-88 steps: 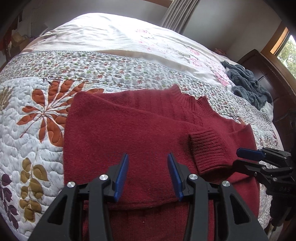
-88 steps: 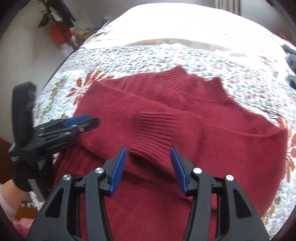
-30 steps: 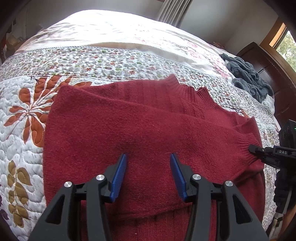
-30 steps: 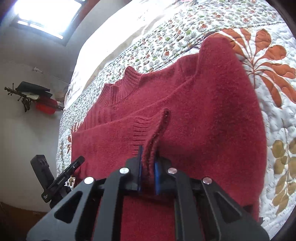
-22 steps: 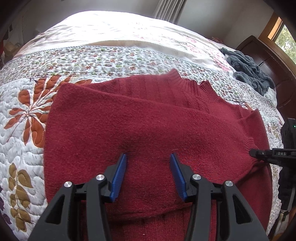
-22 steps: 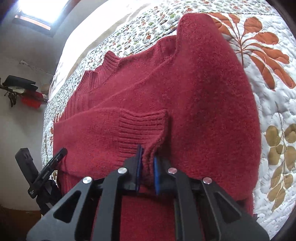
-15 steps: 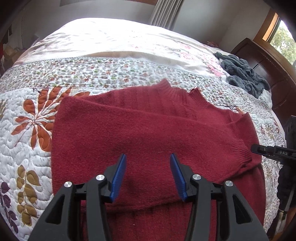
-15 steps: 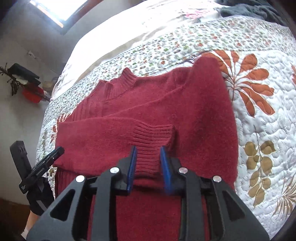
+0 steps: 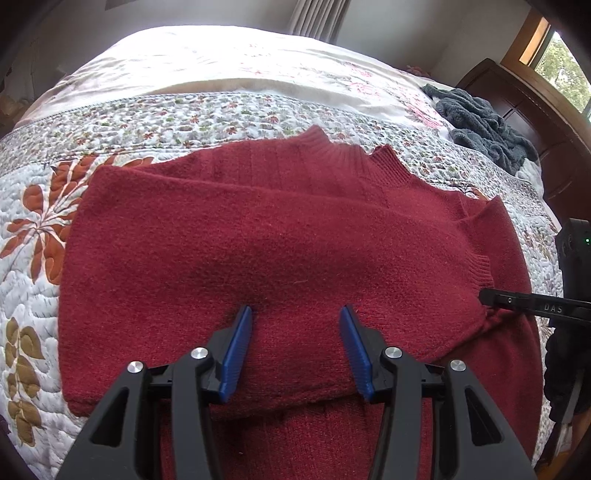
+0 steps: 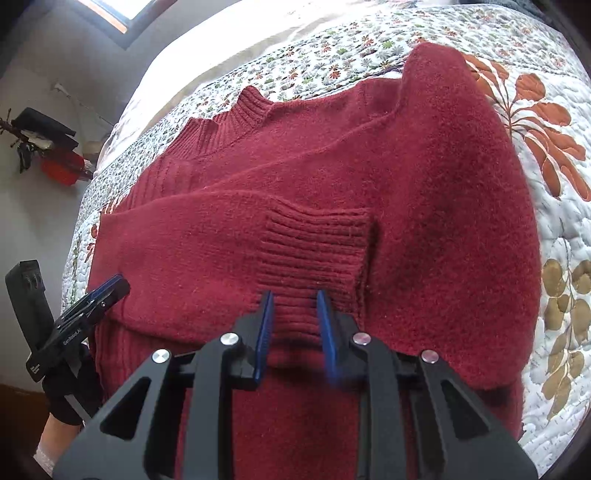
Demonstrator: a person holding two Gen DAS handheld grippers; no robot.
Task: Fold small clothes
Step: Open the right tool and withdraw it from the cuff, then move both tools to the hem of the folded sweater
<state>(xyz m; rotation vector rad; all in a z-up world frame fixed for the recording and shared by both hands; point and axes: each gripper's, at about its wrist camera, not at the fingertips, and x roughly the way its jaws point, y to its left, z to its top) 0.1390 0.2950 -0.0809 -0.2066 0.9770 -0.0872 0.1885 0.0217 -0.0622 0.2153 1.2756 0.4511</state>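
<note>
Left claw (image 9: 295,314) spread wide; right claw (image 10: 294,298) parted narrowly, both gripping nothing

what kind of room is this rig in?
Almost certainly a home bedroom: the red sweater lies on a bed with a floral quilt, dark wooden furniture beside it, and a curtain behind.

fuzzy knit sweater (image 9: 280,251) on matt quilted, probably cotton, bedspread (image 9: 40,206).
</note>
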